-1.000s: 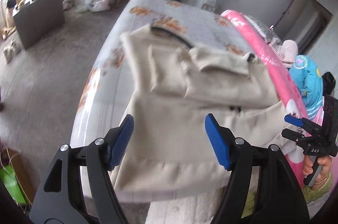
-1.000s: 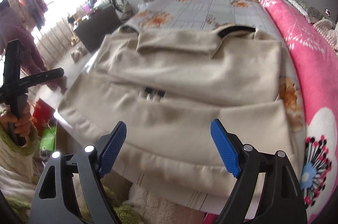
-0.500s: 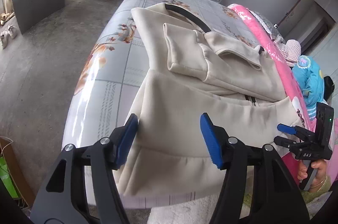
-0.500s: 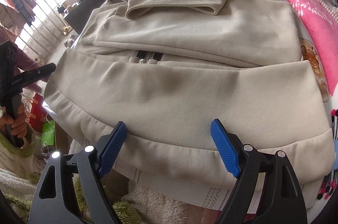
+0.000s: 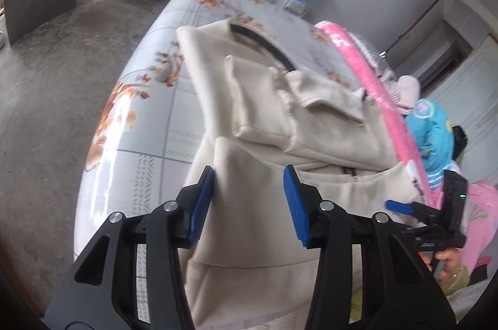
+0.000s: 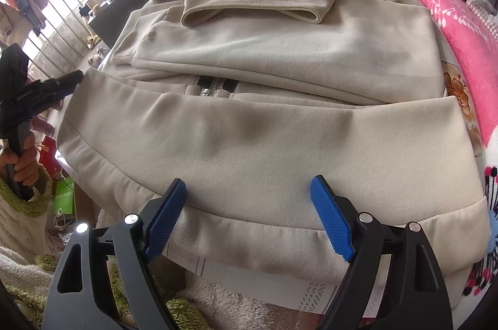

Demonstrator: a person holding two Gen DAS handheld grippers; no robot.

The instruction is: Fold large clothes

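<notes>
While a cream fleece zip-up jacket (image 6: 280, 127) lies partly folded on a bed under a grey floral-print sheet (image 5: 149, 118), two hand-held black grippers with blue pads work at its near hem. The left gripper (image 5: 249, 205) sits at the jacket's left corner, where a raised fold of cream fabric stands between its blue pads (image 5: 202, 202); its jaws have just been closing, yet a gap to the right-hand pad shows and the cloth is not pinched. The right gripper (image 6: 249, 218) hangs over the ribbed hem with its jaws spread wide, the fabric lying below them and not clamped. Folded sleeves rest across the jacket's chest, and a dark zipper (image 6: 214, 87) shows between them and the turned-up lower part. A pink flowered blanket (image 6: 460, 28) runs along the bed's far side, just beside the jacket. A bare hand (image 6: 21, 162) with a green cuff grips the left tool's handle.
</notes>
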